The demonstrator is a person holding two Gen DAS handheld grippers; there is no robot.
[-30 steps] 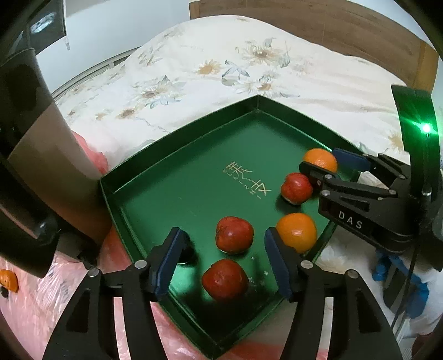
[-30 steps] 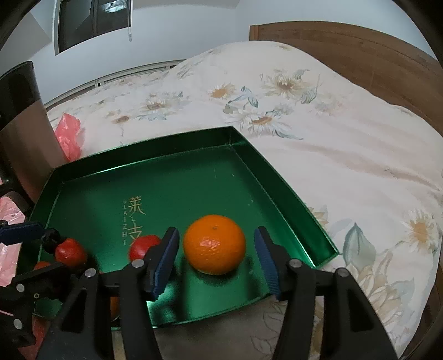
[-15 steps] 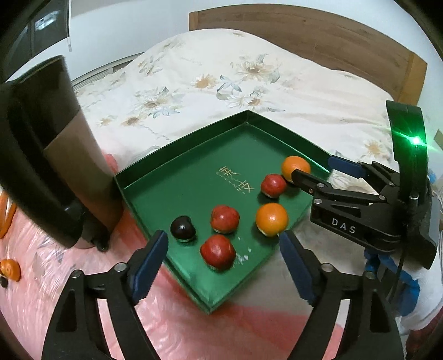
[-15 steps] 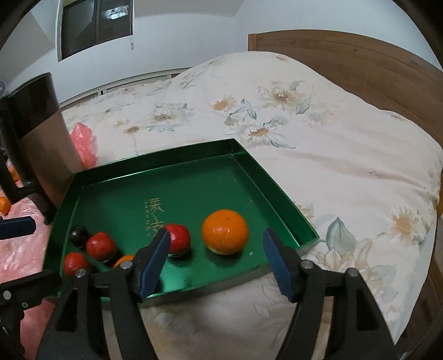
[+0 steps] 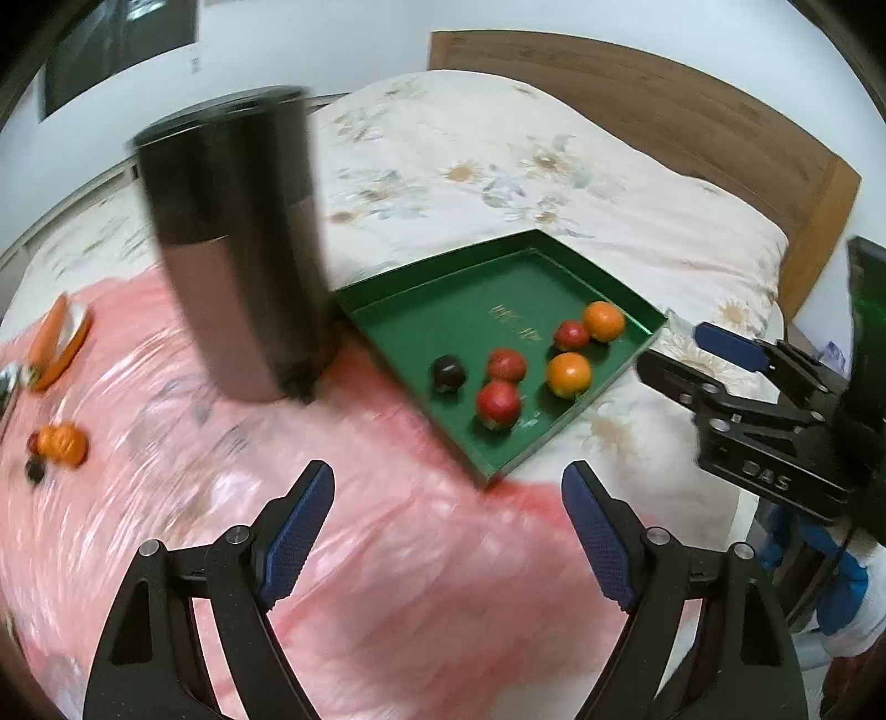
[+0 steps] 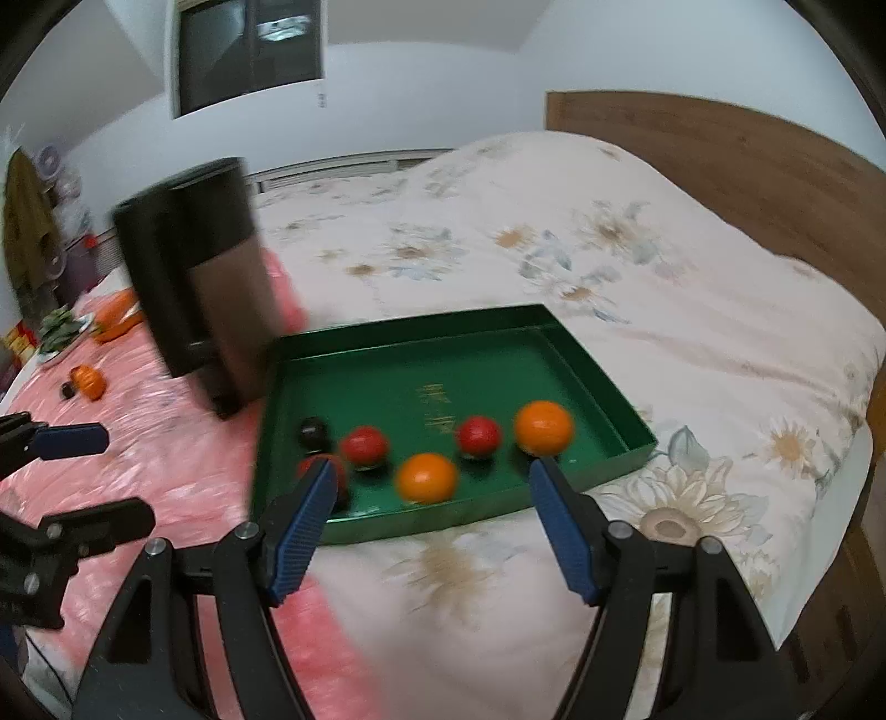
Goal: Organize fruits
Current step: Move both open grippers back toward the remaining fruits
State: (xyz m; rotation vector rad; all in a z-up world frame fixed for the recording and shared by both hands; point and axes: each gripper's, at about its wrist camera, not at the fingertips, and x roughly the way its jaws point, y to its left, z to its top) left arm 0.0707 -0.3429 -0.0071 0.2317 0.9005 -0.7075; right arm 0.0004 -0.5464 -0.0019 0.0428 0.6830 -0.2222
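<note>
Gleaming round fruits point(image 6: 425, 475) in rect. green tray point(image 6: 587, 382)

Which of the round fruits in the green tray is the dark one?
The small black fruit, at the tray's end nearest the tall dark canister. The other five are three red and two orange; it alone is black, and smallest.

You are working in a home bedroom: a bed point(image 6: 637, 266) with a floral-printed cream duvet fills most of both views, backed by a wooden headboard point(image 6: 720, 160). Plain white walls point(image 6: 443, 72) carry a dark framed window or screen point(image 6: 249, 50); which it is cannot be told. Clothing hangs at the far left point(image 6: 25, 232) beside cluttered household items.
</note>
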